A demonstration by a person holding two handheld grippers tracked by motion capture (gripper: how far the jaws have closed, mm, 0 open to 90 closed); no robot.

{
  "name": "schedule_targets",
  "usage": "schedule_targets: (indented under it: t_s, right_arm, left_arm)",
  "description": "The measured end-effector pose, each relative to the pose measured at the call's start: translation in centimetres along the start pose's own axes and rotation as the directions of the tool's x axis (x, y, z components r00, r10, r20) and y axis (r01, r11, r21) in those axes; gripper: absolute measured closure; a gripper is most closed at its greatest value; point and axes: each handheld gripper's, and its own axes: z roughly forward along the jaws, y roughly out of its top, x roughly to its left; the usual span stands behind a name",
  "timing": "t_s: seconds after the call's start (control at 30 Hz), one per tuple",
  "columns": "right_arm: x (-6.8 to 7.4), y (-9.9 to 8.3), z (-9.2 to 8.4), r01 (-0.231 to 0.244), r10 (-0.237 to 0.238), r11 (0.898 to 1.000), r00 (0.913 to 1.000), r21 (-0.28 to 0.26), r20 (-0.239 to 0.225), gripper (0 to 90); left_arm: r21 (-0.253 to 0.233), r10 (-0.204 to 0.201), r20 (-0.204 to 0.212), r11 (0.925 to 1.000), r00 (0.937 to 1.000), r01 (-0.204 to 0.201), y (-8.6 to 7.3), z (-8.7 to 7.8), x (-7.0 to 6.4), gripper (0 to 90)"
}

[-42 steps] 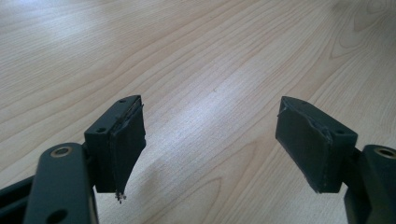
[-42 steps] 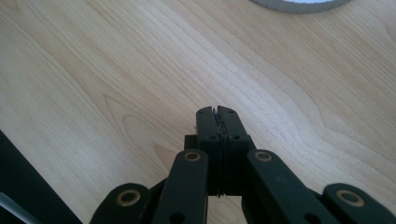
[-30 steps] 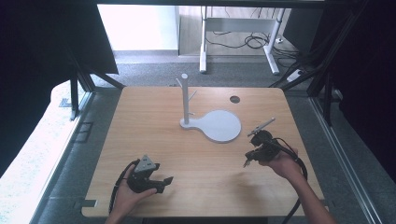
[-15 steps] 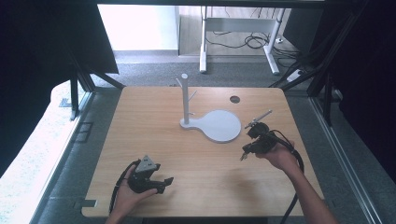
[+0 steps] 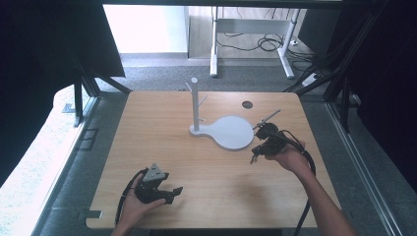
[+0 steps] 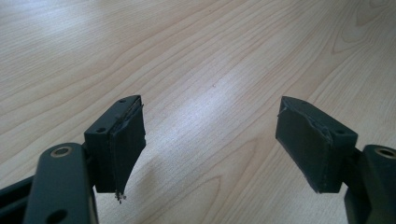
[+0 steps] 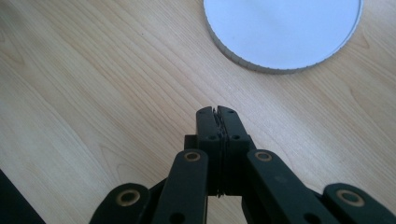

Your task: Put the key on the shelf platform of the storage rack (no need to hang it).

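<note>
While left gripper (image 5: 169, 192) gapes near table (image 5: 147, 118) front edge | right gripper (image 5: 253, 157) pinched together beside white disc (image 5: 231, 132)

pale wooden table (image 5: 162, 128): light wood grain, smooth, soft sheen under the light
white round-based stand with upright post (image 5: 230, 132): looks plastic, matt; disc edge finely ribbed (image 7: 243, 60)
left black two-jaw gripper (image 6: 210, 140): matt black, plastic-looking; pads (image 6: 126, 140) rough, frayed at edges
right black two-jaw gripper (image 7: 217, 114): matt black links, brass-coloured rivets
</note>
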Motion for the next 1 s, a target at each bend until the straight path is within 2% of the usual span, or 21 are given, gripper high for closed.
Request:
schedule_targets:
  t_s: [0.33,1.0]
  right_arm:
    - [0.1,1.2,0.3,0.014,-0.014,1.000,0.9999,0.009,-0.001,89.9]
    - [-0.7,3.1,0.4,0.004,-0.004,1.000,1.0000,0.022,0.006,89.9]
  left_arm:
    - [-0.001,-0.005,0.000,1.0000,1.0000,0.005,-0.1,0.0,0.1,24.3]
    - [0.004,-0.006,0.003,1.0000,1.0000,0.006,-0.1,0.1,0.1,24.1]
